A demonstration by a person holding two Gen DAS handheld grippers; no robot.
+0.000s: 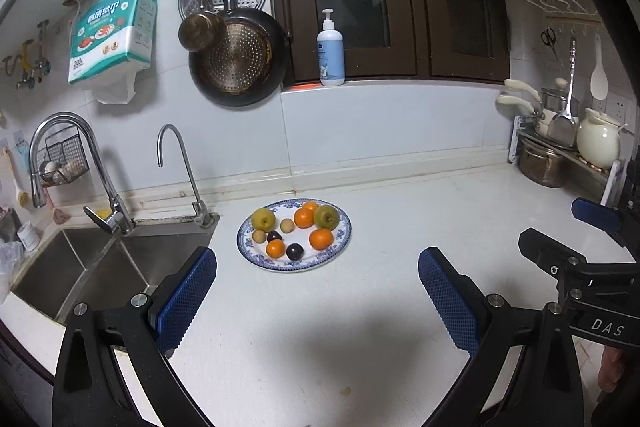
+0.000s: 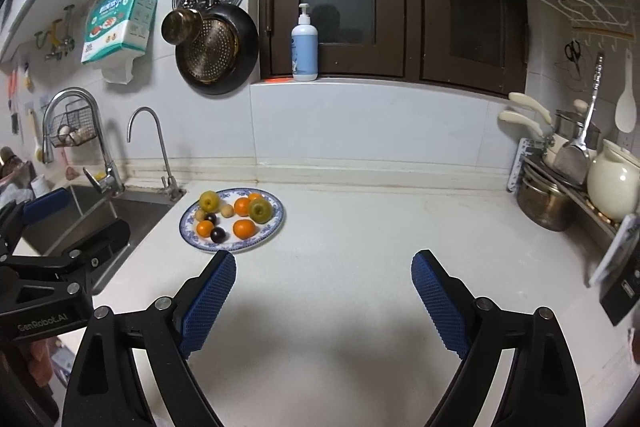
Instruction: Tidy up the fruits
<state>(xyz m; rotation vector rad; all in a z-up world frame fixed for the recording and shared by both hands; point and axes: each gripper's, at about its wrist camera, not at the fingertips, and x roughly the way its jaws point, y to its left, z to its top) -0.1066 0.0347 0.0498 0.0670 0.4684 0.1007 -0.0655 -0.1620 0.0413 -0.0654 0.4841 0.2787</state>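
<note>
A blue-and-white patterned plate (image 1: 344, 235) sits on the white counter beside the sink; it also shows in the right wrist view (image 2: 276, 223). On it lie two green-yellow apples (image 1: 263, 218) (image 1: 326, 217), several oranges (image 1: 321, 238), two dark plums (image 1: 295, 251) and two small tan fruits (image 1: 286, 225). My left gripper (image 1: 318, 267) is open and empty, hovering just in front of the plate. My right gripper (image 2: 323, 269) is open and empty, to the right of the plate and nearer than it. The right gripper's body shows at the left wrist view's right edge (image 1: 580, 267).
A steel sink (image 1: 80, 267) with two faucets (image 1: 80, 163) lies left of the plate. A dish rack with pots and a white jug (image 2: 612, 183) stands at the far right. A soap bottle (image 1: 331, 51) stands on the window sill. Pans hang on the wall.
</note>
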